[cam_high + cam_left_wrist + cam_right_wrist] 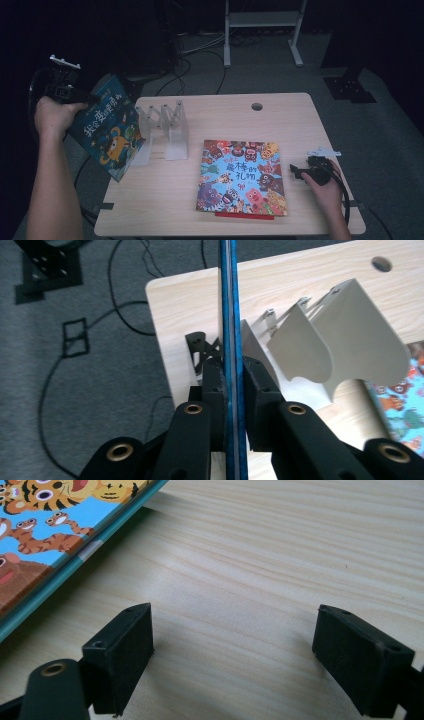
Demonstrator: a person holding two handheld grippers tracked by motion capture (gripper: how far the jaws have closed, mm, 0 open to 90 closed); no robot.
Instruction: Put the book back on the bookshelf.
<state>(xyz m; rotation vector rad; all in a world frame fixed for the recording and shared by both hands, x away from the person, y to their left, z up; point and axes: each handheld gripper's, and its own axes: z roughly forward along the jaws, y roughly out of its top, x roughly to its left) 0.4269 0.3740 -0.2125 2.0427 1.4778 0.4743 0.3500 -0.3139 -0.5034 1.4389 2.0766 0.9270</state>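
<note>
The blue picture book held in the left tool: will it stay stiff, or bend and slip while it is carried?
The blue picture book probably stays stiff: gripped at one edge, it hangs tilted without sagging. Its cover looks glossy, so it may slip a little. The left tool pinches its thin edge between both pads, so the book may swing around that grip.

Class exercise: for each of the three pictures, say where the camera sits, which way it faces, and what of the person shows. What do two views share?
High view: above the table, facing forward and down; both forearms show.
Left gripper view: on the left gripper, looking along jaws shut on the blue book toward the rack.
Right gripper view: on the open right gripper, low over the table.
Shared: the picture book lying flat.
</note>
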